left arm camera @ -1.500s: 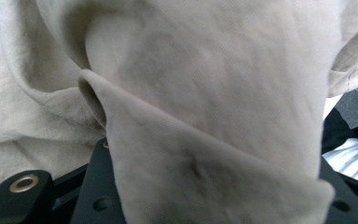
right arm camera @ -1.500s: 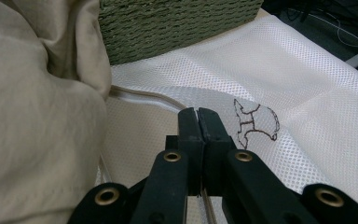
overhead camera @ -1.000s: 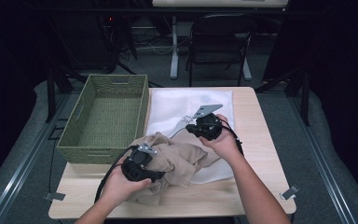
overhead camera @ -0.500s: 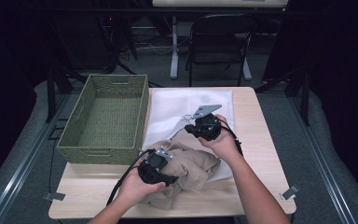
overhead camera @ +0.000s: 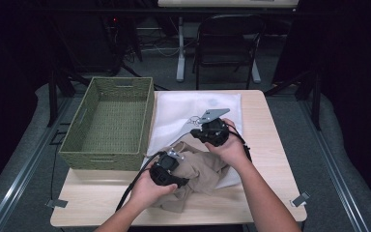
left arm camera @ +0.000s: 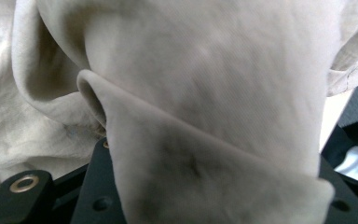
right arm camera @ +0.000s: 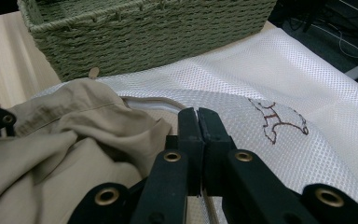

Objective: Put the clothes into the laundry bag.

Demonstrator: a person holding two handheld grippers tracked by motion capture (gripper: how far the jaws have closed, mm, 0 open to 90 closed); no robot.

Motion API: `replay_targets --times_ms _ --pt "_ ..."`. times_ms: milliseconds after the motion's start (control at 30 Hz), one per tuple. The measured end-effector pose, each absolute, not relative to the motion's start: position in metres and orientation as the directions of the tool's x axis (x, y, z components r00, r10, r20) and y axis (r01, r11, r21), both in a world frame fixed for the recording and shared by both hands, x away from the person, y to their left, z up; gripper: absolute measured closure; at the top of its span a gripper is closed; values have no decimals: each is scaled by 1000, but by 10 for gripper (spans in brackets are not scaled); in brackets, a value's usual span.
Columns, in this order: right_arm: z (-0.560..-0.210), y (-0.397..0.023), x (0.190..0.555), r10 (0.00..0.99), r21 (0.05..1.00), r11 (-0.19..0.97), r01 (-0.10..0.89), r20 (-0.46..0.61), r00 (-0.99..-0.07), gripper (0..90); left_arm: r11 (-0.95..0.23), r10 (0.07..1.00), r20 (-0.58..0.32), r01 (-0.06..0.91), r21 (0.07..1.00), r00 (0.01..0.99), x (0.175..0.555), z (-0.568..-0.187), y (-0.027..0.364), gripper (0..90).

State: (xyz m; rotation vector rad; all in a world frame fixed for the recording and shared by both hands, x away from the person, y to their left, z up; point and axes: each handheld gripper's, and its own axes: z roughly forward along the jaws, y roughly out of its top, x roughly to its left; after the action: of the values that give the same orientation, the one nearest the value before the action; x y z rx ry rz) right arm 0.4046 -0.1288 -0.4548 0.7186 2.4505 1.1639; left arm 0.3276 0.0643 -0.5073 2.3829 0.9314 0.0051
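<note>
Both tools are busy: the right tool [right arm camera: 199, 116] has its jaws pressed together, seemingly pinching the opening edge of the white mesh bag [overhead camera: 198, 108], while the left tool [overhead camera: 166, 166] is buried in the beige garment [overhead camera: 200, 166], with a thick fold of it across its jaws, apparently gripped.

Going from largest down: the counter [overhead camera: 261, 121] carries a green woven basket [overhead camera: 108, 121] at the left, with the mesh bag flat beside it, its long axis running away from the person. The garment lies bunched on the bag's near end, partly on bare counter, with no clear long axis. A small animal emblem [right arm camera: 279, 122] marks the mesh.

This looks like the stuffing step, barely begun. Next, the right tool should lift the bag's edge so the left can push the cloth inside.
</note>
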Motion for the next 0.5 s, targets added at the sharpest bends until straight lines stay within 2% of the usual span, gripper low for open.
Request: replay_targets --times_ms 500 --pt "-454 -127 401 559 785 548 288 -88 -824 890 -530 699 -189 678 509 689 350 -518 64 561"
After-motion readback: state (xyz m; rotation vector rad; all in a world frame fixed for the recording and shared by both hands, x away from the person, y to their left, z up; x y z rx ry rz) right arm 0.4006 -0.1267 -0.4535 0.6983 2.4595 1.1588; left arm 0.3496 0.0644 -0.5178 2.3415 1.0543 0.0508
